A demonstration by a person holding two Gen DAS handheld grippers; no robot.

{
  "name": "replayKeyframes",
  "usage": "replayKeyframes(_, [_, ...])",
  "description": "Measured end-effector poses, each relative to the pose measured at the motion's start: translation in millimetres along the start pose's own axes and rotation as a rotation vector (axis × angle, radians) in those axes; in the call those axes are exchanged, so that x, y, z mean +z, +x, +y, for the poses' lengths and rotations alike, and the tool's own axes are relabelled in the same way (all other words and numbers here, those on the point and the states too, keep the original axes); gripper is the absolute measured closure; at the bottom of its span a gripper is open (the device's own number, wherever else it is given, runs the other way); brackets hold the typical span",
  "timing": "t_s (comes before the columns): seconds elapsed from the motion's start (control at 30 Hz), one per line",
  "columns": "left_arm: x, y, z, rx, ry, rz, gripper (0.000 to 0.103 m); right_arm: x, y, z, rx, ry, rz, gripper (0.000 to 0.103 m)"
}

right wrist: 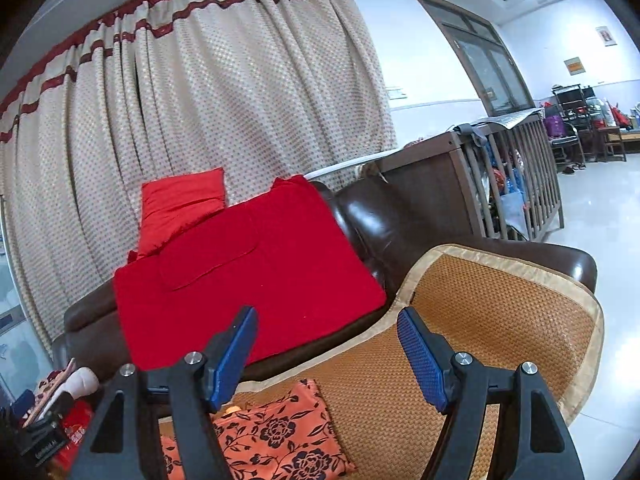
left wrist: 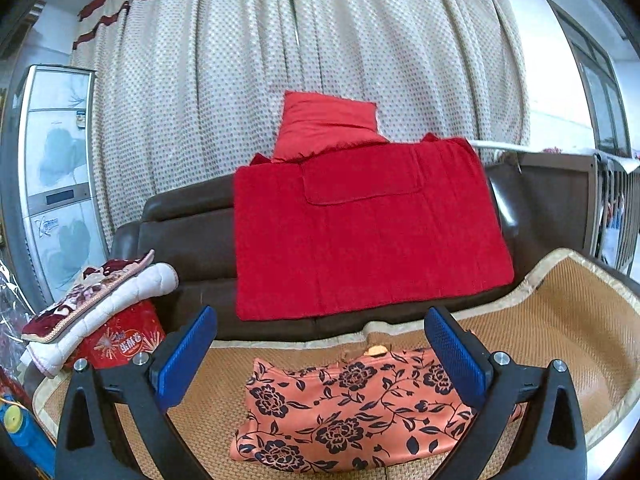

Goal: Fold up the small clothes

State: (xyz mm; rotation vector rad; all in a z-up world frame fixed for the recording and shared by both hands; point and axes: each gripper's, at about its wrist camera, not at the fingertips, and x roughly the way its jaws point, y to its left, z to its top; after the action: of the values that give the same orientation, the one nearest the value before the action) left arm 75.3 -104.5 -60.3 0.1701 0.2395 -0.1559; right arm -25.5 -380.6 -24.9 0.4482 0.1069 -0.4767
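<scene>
An orange floral garment (left wrist: 352,412), thin and folded roughly rectangular, is laid flat on a woven mat (left wrist: 560,320) (fabric-edged) over a brown leather sofa (left wrist: 188,232). It is seen below the left gripper (left wrist: 320,356), whose ribbed blue pads are spread wide, empty. The right gripper (right wrist: 328,356) is likewise released, the garment low to its left.

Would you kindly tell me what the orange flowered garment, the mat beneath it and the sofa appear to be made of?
Orange flowered garment: thin woven cloth, slightly satiny, lying flat with soft creases; the fibre is unclear.
Mat: woven rattan or bamboo, judging by its fine tan weave, with a beige fabric border.
Sofa: dark brown leather or imitation leather, glossy with highlights and creases.
</scene>
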Motion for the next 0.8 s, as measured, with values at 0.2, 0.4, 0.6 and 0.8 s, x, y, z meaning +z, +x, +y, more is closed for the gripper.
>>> replayKeyframes(0.2, [4.5,-7.4,4.7,-0.008,-0.032,-0.022,0.000,-0.1,-14.3,10.9,-0.003,-0.028,-0.027,0.027])
replayKeyframes(0.4, [-6.5,-0.2,3.6,-0.005,-0.030,-0.010,0.000,-8.3,-20.7,28.4,0.004,-0.084,-0.057,0.027])
replayKeyframes(0.6, [-29.9,25.2,5.1,0.013,-0.007,0.071,0.000,-36.3,2.9,53.3,0.054,-0.162,0.030,0.027])
replayKeyframes(0.8, [-52.0,41.2,11.5,0.038,0.010,0.122,0.000,-71.5,18.2,76.5,0.073,-0.243,0.117,0.027])
